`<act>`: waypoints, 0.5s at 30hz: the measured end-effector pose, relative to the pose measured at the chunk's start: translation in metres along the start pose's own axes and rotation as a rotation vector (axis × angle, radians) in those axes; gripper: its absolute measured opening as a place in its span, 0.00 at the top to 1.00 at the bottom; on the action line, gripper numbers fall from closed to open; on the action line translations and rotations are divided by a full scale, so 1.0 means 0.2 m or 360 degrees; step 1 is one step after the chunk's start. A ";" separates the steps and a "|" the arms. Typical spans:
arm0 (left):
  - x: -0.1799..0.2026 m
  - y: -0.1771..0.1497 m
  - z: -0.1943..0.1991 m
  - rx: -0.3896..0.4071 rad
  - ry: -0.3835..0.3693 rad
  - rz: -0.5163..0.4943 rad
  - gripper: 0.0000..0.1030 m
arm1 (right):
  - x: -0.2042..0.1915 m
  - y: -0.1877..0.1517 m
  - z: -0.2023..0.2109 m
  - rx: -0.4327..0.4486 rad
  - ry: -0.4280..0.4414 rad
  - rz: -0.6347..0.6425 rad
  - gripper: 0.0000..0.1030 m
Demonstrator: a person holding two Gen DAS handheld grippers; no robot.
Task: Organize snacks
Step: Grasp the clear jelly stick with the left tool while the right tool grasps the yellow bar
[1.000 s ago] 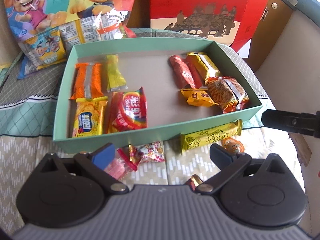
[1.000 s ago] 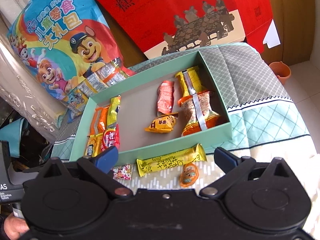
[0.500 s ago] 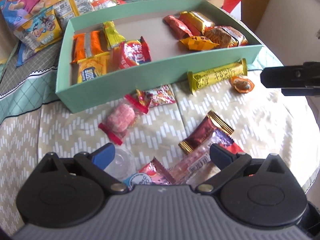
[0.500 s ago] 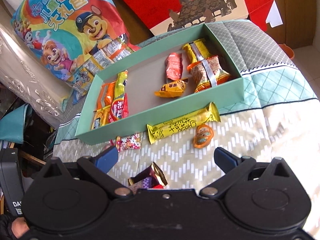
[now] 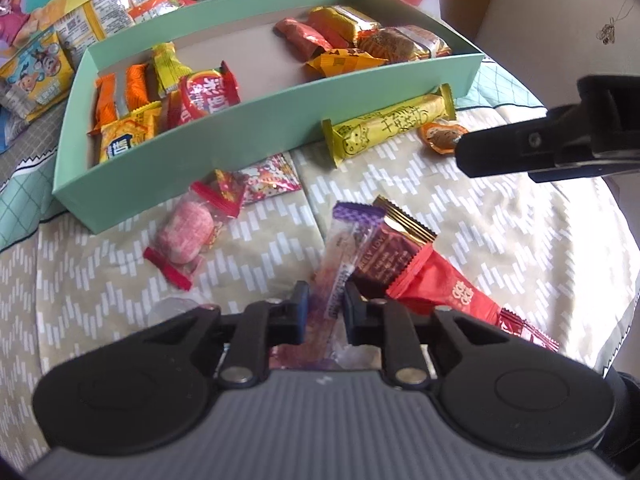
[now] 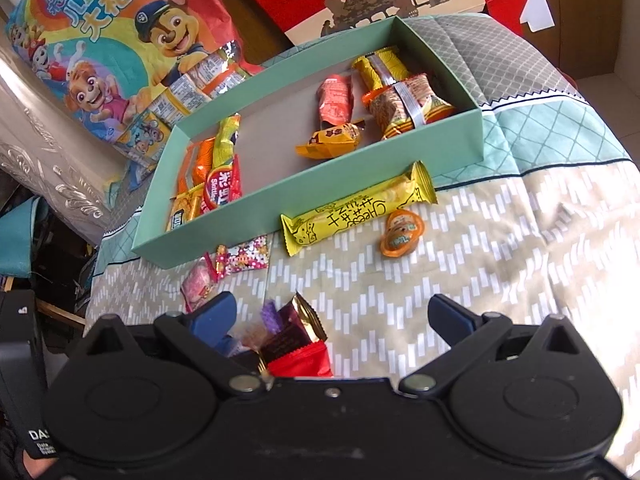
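Left wrist view: the left gripper [image 5: 325,312] has its jaws drawn in on a clear purple-tipped stick [image 5: 344,248], pinching its near end. The stick lies on the patterned cloth [image 5: 100,280], leaning against a brown bar [image 5: 390,252] that overlaps a red packet [image 5: 444,288]. To the left sits a pink candy [image 5: 185,232] in a clear wrapper with red ends, and beyond it a small sparkly packet [image 5: 268,178] touches the wall of the green box [image 5: 224,136]. A yellow cheese bar [image 5: 390,124] rests against the same wall, with an orange jelly cup [image 5: 440,136] just beside its right end. Inside the box, orange, yellow and red packs crowd the left end, and red, yellow and brown ones the right. The right gripper's dark finger [image 5: 532,148] reaches in from the right, above the cloth.

Right wrist view: the right gripper [image 6: 332,316] has its fingers spread wide, nothing between the pads. Below it lie the brown bar [image 6: 292,340] and red packet [image 6: 300,364]. The cheese bar [image 6: 356,212] and jelly cup [image 6: 402,234] lie ahead, outside the box [image 6: 320,184]. A cartoon-dog bag [image 6: 120,40] stands behind.
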State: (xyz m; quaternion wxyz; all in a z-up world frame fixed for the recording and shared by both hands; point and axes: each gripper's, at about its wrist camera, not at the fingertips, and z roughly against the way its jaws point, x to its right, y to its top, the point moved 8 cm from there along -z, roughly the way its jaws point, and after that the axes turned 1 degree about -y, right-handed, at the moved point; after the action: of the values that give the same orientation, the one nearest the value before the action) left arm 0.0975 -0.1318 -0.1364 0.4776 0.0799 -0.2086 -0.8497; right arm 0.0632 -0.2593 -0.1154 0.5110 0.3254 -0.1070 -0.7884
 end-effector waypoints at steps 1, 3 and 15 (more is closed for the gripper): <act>-0.03 0.00 0.00 0.0009 0.0016 0.0041 0.86 | 0.00 0.01 0.00 0.0028 -0.0005 0.0018 0.01; -0.11 0.01 -0.01 0.0018 0.0028 0.0155 0.86 | -0.02 0.03 -0.01 0.0063 -0.0013 0.0069 0.10; -0.27 0.04 -0.03 0.0023 -0.0043 0.0343 0.85 | -0.12 0.29 -0.26 0.0061 -0.0068 0.0425 0.36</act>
State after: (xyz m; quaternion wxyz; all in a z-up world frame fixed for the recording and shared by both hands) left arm 0.1346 -0.0925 -0.1420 0.5628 0.0492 -0.2286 -0.7928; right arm 0.1449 -0.2565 -0.1162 0.6027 0.3011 -0.1751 -0.7179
